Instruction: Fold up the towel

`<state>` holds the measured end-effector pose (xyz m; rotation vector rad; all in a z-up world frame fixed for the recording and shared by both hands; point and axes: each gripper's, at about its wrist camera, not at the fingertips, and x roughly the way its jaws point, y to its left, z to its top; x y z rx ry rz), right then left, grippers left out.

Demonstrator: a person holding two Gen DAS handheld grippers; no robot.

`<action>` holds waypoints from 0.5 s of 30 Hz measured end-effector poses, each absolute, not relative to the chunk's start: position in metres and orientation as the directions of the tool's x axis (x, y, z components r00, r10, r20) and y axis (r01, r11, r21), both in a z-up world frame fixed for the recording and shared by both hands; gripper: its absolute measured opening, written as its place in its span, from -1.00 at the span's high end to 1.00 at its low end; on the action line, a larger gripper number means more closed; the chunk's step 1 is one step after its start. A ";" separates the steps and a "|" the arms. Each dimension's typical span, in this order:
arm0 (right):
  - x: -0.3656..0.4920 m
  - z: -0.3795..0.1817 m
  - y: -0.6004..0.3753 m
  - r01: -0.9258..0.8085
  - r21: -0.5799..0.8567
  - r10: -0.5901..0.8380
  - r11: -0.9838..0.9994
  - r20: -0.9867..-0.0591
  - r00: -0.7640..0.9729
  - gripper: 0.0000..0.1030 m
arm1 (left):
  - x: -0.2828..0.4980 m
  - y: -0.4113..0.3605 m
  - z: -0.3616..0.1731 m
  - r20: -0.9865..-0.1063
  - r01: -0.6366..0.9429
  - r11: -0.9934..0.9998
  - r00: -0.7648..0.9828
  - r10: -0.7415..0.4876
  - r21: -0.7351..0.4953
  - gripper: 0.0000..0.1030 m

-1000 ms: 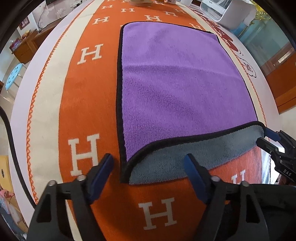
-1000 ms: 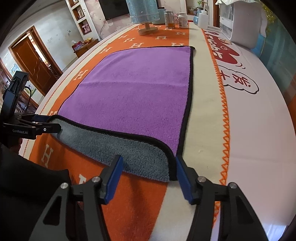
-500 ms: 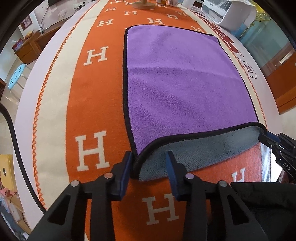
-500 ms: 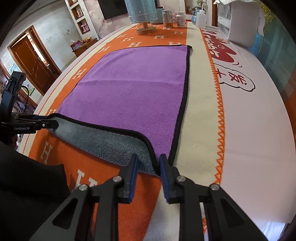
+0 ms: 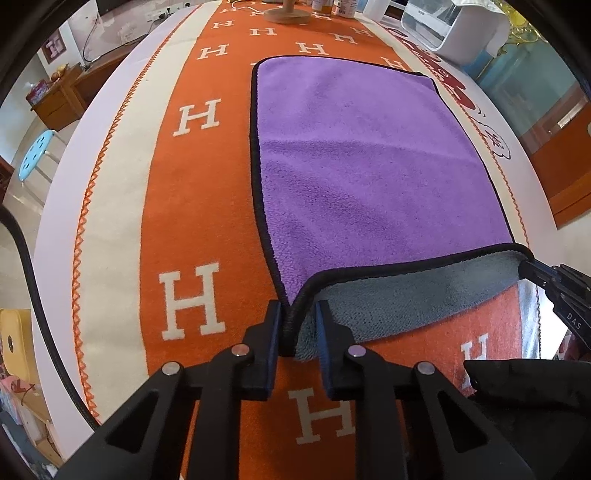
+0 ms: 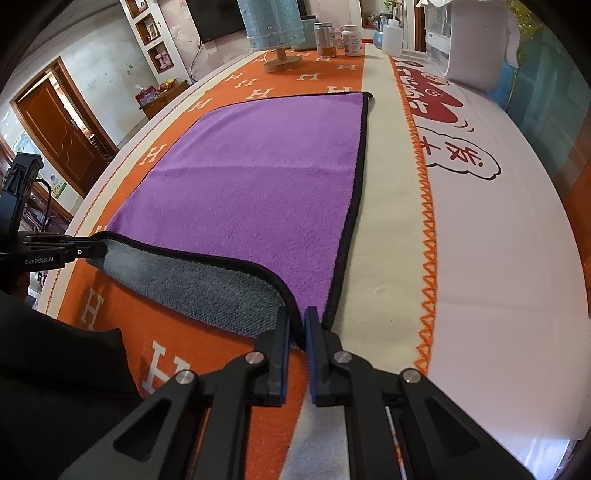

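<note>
A purple towel (image 5: 369,166) with black trim and a grey underside lies flat on the orange H-patterned cloth; it also shows in the right wrist view (image 6: 251,184). Its near edge is lifted, showing the grey side (image 5: 406,291). My left gripper (image 5: 297,328) is shut on the towel's near left corner. My right gripper (image 6: 295,332) is shut on the near right corner. Each gripper shows in the other's view, the right gripper (image 5: 532,269) at the right edge and the left gripper (image 6: 92,251) at the left edge.
A wooden stand with a blue roll (image 6: 277,33), jars and bottles (image 6: 340,38) stand at the table's far end. A white appliance (image 6: 469,44) stands at the far right. A blue stool (image 5: 37,147) and a dark cable (image 5: 33,288) are off the table's left side.
Both grippers closed from wide open onto the towel's near corners, then lifted the near edge slightly; the grey underside shows more.
</note>
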<state>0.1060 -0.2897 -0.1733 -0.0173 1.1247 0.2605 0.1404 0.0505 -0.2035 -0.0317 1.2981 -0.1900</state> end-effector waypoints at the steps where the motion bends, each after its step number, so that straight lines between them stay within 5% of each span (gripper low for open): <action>1: 0.106 -0.173 -0.290 -0.215 0.117 0.198 0.970 -0.893 0.405 0.87 | 0.140 0.051 -0.202 -0.952 0.117 0.985 0.264 -0.154 -0.127 0.68; 15: 0.111 -0.158 -0.290 -0.225 0.122 0.209 0.967 -0.884 0.419 0.93 | 0.145 0.050 -0.182 -0.953 0.113 0.987 0.268 -0.142 -0.115 0.79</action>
